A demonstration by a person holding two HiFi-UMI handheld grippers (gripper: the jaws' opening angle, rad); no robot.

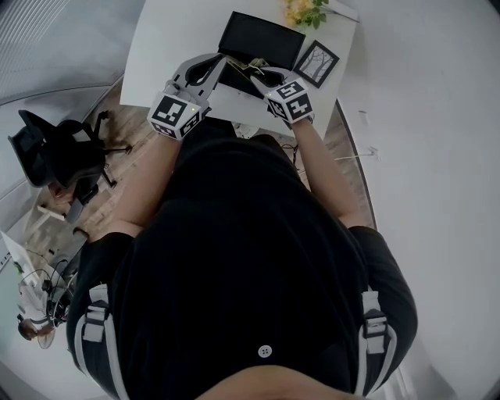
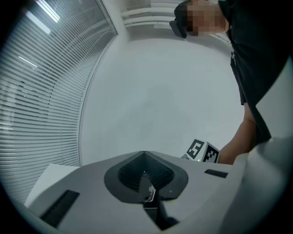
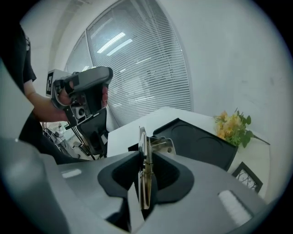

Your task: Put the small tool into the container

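So the right tool (image 3: 143,157) is clamped on a thin metal piece (image 3: 145,176) with a little spring down its side, held edge-on and upright between the pads, which sit about half apart with the piece wedged between them, and its top end pokes up past the tips. That's the task's thing: it's in the right tool's grip, up in the air just in front of the black tray (image 3: 203,148), not in anything yet. The tray sits on the white counter (image 1: 168,39), and in the right gripper view you can see round dips in its floor. There's also some small shiny metal thing (image 3: 162,145) right at the tray's near edge, just behind the held piece, but I can't make out what it is. The left tool (image 2: 144,156) has its pads pressed together in a peak, and I don't see it holding anything. There's a tiny glint low down between them, too small to call. From the head view both tools are held out in front of the person's black shirt (image 1: 250,258), tips close together over the near edge of the tray, left one at the left and right one at the right. Yellow flowers (image 1: 305,11) lie at the far end of the counter, with a small picture frame (image 1: 316,64) just beside the tray. A black office chair (image 1: 58,148) stands on the floor off to the left, and window blinds (image 3: 137,73) fill the wall behind the counter
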